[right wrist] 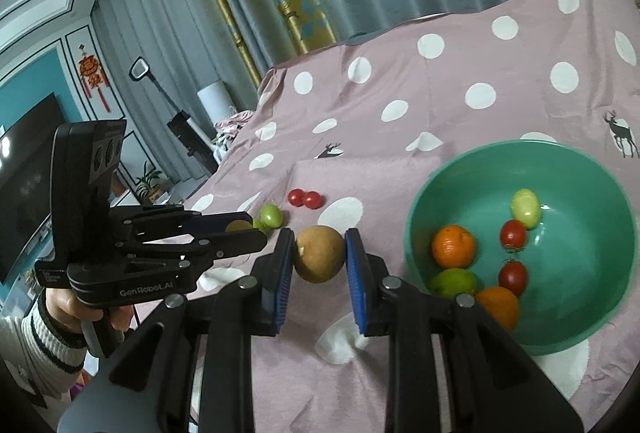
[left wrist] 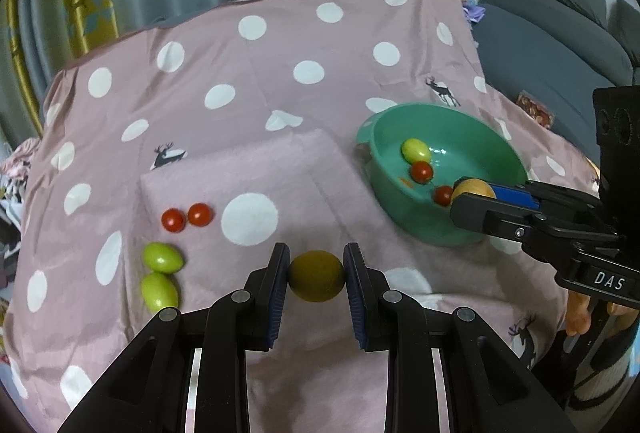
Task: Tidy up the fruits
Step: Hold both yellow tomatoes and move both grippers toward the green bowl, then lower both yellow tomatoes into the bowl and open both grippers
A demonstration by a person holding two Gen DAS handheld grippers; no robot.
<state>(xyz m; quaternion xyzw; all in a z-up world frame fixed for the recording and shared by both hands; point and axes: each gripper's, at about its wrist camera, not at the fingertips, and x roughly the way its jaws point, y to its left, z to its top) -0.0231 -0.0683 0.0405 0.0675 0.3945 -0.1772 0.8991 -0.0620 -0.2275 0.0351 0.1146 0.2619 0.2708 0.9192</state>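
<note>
- Both fingers (right wrist: 285, 265) of right gripper (right wrist: 318, 261) pinch tan fruit (right wrist: 320, 253), just left of bowl (right wrist: 600, 321).
- Left gripper (left wrist: 316, 275) likewise clamps olive fruit (left wrist: 316, 275) above cloth (left wrist: 280, 73).
- Carry tan fruit over rim; release low, clear of oranges (right wrist: 454, 247).

Open pink spotted cloth (left wrist: 280, 45) runs behind the folded pink towel (left wrist: 248, 169) to the far edge, with nothing standing on it. On the towel's left side two red tomatoes (left wrist: 187, 217) touch each other, and two green fruits (left wrist: 160, 273) lie just beside them nearer the camera; bare cloth separates this cluster from the left tool (left wrist: 316, 275), whose pads press a dark yellow fruit (left wrist: 316, 275). To the right, the green bowl (left wrist: 400, 125) stands with its raised rim, and the right tool (right wrist: 319, 259), closed on a brown fruit (right wrist: 320, 253), hangs beside that rim. Inside the bowl oranges (right wrist: 454, 247), a lime (right wrist: 454, 283), tomatoes (right wrist: 513, 234) and a pale green fruit (right wrist: 525, 207) fill the near half; its far floor is bare
</note>
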